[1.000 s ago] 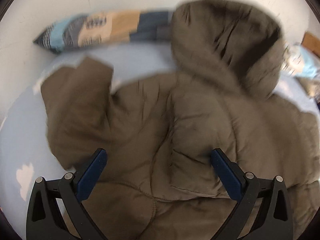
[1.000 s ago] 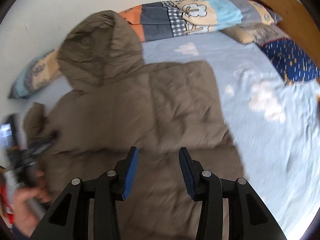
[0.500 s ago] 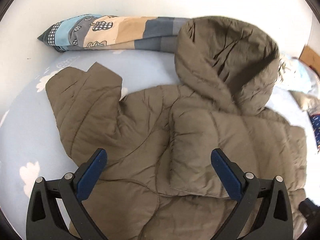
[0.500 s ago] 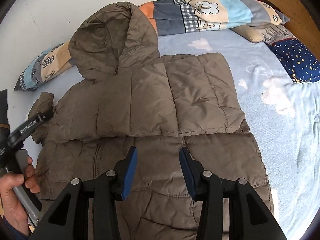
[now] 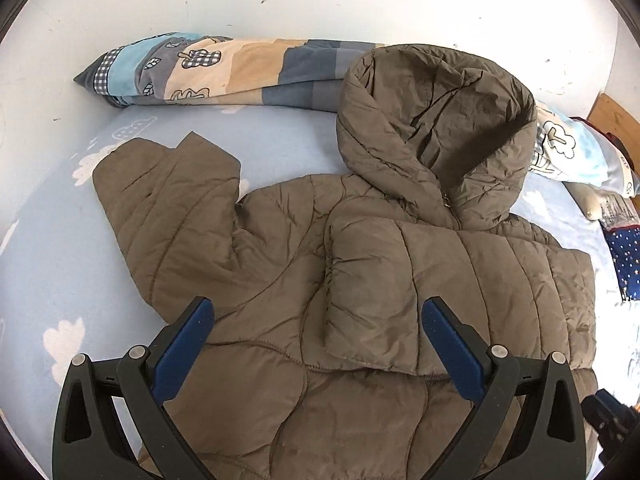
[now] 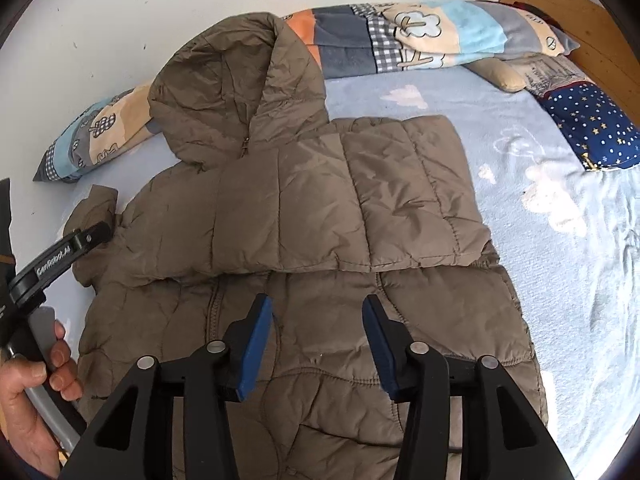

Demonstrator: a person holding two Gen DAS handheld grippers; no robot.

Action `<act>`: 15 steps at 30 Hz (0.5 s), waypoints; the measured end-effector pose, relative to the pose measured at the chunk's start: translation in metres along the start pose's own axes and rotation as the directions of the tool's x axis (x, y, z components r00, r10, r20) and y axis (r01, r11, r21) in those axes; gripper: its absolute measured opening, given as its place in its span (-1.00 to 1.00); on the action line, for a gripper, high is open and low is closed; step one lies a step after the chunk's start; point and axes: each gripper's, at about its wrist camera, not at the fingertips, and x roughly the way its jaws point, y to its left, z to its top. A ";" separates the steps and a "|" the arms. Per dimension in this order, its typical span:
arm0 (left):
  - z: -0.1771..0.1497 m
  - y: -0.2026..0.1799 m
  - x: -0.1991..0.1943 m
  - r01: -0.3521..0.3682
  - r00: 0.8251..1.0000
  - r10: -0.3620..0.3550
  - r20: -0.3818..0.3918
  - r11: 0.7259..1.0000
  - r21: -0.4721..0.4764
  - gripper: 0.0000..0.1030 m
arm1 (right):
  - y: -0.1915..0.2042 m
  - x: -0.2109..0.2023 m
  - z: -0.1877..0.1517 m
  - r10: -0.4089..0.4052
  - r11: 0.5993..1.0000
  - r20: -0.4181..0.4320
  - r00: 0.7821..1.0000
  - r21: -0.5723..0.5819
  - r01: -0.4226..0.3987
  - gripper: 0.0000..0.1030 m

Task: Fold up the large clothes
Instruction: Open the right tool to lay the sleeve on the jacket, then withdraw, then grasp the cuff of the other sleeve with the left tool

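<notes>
Bed: pale blue bedsheet with white cloud prints [image 5: 48, 264] [image 6: 568, 264], pushed against a white wall [image 5: 320, 0]; I see it filling both of my views.
Jacket: olive-brown quilted puffer jacket with a hood [image 5: 360, 280] [image 6: 304, 240] lies flat in the middle of the bed, hood [image 5: 436, 120] [image 6: 240, 92] toward the wall.
Folded sleeve: one sleeve [image 5: 420, 296] [image 6: 360, 208] is laid across the chest, its edge running straight over the front.
Loose sleeve: the other sleeve [image 5: 160, 204] [image 6: 90, 216] sticks out sideways on the sheet.
Left tool: my left tool [image 5: 316, 340] [image 6: 60, 252] hangs above the jacket's lower front, blue pads spread wide, gripping nothing.
Left hand: the bare left hand [image 6: 28, 400] wraps that tool's handle at the edge of my right view.
Right tool: my right tool [image 6: 318, 344] hovers over the jacket below the folded sleeve, blue pads parted by a moderate gap, nothing between them.
Bedding: a patchwork blanket roll in blue, beige and grey [image 5: 224, 68] [image 6: 400, 36] lies along the wall behind the hood.
Pillow: a navy star-print pillow [image 6: 592, 124] sits near the wooden headboard [image 6: 572, 12].
</notes>
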 end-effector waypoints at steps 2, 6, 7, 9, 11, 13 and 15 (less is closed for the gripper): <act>-0.002 0.002 0.001 -0.011 1.000 0.011 -0.008 1.000 0.003 1.00 | -0.004 0.000 0.000 -0.004 1.000 0.014 1.000 0.025 0.003 0.14; -0.007 0.010 0.013 -0.020 0.999 0.020 -0.044 1.000 -0.005 1.00 | -0.020 0.007 0.006 -0.022 0.995 0.036 0.999 0.094 0.019 0.19; -0.009 0.011 0.018 -0.026 0.998 0.026 -0.055 1.000 -0.005 1.00 | -0.024 0.013 0.008 -0.018 0.995 0.016 1.000 0.102 0.016 0.19; -0.014 0.013 0.031 -0.040 0.995 0.040 -0.095 0.999 0.003 1.00 | -0.025 0.023 0.009 -0.008 0.995 -0.022 1.000 0.098 0.010 0.19; -0.019 0.011 0.048 -0.055 0.985 0.058 -0.162 0.998 0.023 1.00 | -0.025 0.032 0.008 -0.016 0.995 -0.055 0.998 0.096 0.021 0.19; -0.022 0.011 0.059 -0.062 0.976 0.066 -0.208 0.998 0.029 1.00 | -0.022 0.043 0.007 -0.022 0.996 -0.099 0.995 0.083 0.031 0.19; -0.018 0.013 0.053 -0.046 0.983 0.047 -0.177 0.999 0.010 1.00 | -0.021 0.044 0.005 -0.012 0.996 -0.095 0.995 0.082 0.020 0.19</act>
